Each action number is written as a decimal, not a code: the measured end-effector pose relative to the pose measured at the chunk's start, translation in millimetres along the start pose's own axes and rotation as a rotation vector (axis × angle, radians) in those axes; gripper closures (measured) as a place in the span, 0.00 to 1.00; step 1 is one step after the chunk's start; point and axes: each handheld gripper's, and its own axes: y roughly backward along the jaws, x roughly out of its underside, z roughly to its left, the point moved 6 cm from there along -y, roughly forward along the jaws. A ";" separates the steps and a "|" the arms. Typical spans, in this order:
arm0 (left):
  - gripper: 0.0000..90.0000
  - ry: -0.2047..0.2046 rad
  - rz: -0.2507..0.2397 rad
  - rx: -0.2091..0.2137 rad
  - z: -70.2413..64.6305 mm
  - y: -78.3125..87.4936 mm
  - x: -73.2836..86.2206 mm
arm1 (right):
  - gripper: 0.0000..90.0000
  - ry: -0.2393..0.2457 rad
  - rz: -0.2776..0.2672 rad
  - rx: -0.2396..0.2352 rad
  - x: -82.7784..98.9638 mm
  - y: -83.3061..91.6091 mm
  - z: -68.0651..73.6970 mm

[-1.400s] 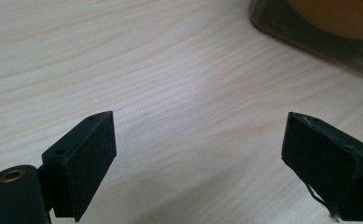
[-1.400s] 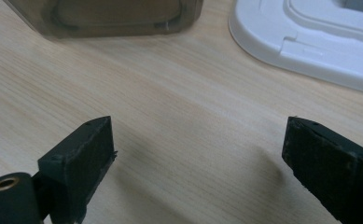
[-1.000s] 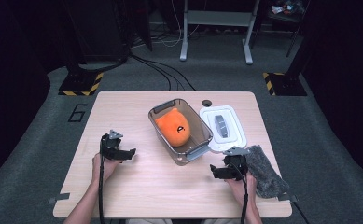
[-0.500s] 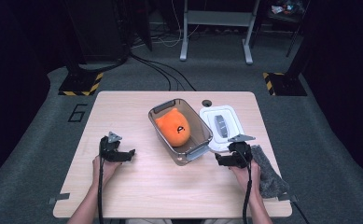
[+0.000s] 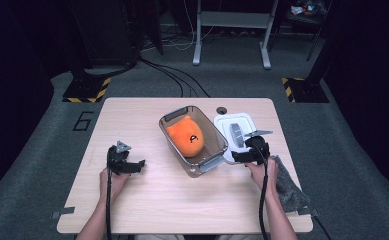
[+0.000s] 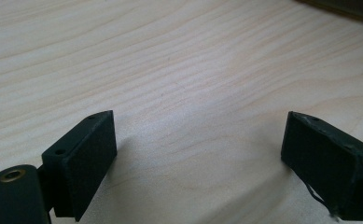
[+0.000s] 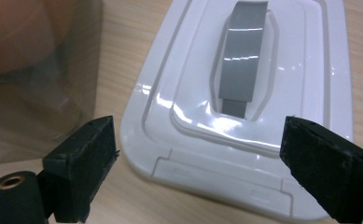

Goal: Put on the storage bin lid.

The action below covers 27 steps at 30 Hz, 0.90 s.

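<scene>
The lid [image 5: 235, 133] is white glossy plastic, a rounded rectangle with stepped ridges and a flat grey handle strip [image 7: 242, 56] set in a sunken middle; it lies flat on the table [image 5: 132, 120], just right of the bin [image 5: 168, 122]. The bin is clear, smoky plastic with rounded corners and grey clips at its ends, and inside it sits a soft orange plush toy [image 5: 184, 138] with small ears and a dark mark on its front. The table is pale wood with fine wavy grain. A grey fuzzy cloth [image 5: 288, 186] lies near the right edge, partly under the person's right forearm.

The right gripper [image 5: 245, 152] hovers at the near end of the lid, its black, matte, block-shaped jaws spread wide with nothing between the pads; in the right gripper view the lid's near edge lies between and beyond them, with the bin wall close on the left. The left gripper [image 5: 134, 165] sits over bare wood, well apart from the bin, its jaws equally wide and holding nothing. A small dark round hole [image 5: 222, 110] sits in the tabletop past the lid.

Compared with a second ago, the right gripper has moved away from the cloth, up toward the lid; the left gripper has kept its place, and bin, toy and lid lie as they did
</scene>
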 end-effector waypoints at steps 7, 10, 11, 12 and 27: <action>0.11 -0.004 -0.001 0.008 -0.9 -0.1 -0.2 | 0.10 -0.019 0.016 0.021 -11.8 -13.5 -12.7; 0.11 -0.013 0.005 0.014 -0.9 0.3 -0.1 | 0.10 -0.039 0.020 0.022 -16.7 -17.2 -17.2; 0.11 -0.014 0.004 0.013 -0.9 0.2 -0.1 | 0.10 -0.033 0.018 0.020 -18.4 -18.3 -18.6; 0.11 -0.013 0.004 0.014 -0.9 0.2 -0.1 | 0.11 -0.042 0.021 0.022 -19.9 -19.1 -19.2; 0.11 -0.012 0.000 0.016 -1.5 -0.2 -0.4 | 0.15 -0.055 0.052 0.045 -38.8 -41.3 -23.7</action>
